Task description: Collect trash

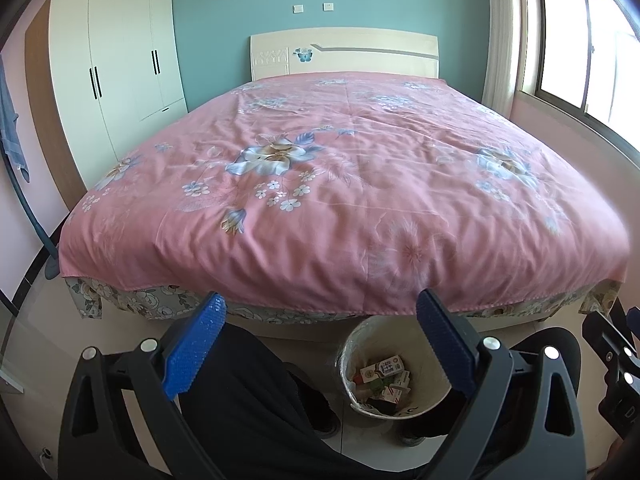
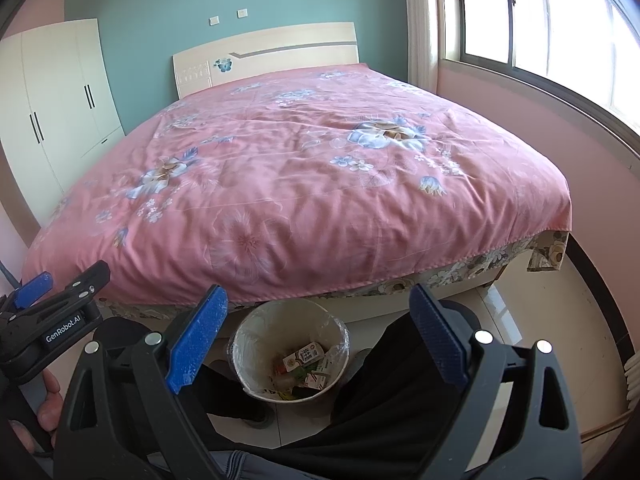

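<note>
A round pale waste bin with a clear liner stands on the floor at the foot of the bed, between the person's legs. Inside lie small cartons and wrappers. My left gripper hangs open above and in front of the bin, with nothing between its blue pads. My right gripper is open too, empty, held over the bin. In the right wrist view the left gripper shows at the left edge. In the left wrist view part of the right gripper shows at the right edge.
A wide bed with a pink flowered cover fills the middle. A white wardrobe stands at the left, a window at the right. The person's dark trouser legs flank the bin on the tiled floor.
</note>
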`<state>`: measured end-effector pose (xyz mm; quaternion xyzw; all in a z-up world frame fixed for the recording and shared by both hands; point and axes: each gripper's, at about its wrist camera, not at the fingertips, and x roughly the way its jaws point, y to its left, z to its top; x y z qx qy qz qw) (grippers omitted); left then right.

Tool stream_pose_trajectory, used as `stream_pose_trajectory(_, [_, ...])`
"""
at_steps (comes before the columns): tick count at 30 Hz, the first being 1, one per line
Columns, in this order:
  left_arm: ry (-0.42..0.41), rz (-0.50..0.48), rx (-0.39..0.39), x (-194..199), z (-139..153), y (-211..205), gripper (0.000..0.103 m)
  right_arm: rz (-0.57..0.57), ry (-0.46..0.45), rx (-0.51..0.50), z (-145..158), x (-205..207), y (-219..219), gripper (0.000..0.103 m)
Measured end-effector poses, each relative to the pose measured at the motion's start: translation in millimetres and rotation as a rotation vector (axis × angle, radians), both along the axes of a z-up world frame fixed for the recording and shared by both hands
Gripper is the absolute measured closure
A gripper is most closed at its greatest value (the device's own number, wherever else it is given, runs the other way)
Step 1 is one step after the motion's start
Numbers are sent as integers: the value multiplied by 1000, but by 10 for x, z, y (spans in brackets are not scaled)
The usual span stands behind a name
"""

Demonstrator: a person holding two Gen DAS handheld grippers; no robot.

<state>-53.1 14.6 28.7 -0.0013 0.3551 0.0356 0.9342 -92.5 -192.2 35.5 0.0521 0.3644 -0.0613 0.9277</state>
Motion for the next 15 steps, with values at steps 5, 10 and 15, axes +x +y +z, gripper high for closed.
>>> stream_pose_trajectory(5, [4,-1,-1,1,-2,8,5,5,5,1,-10,13,3,12])
stream_pose_trajectory(10, [0,-7,3,-2,-3,5,5,6,7,3,-17,13,4,12])
stream_pose_trajectory(15, [1,-7,2,-1,-3,-4,5,8,10,6,-27,11,9,12])
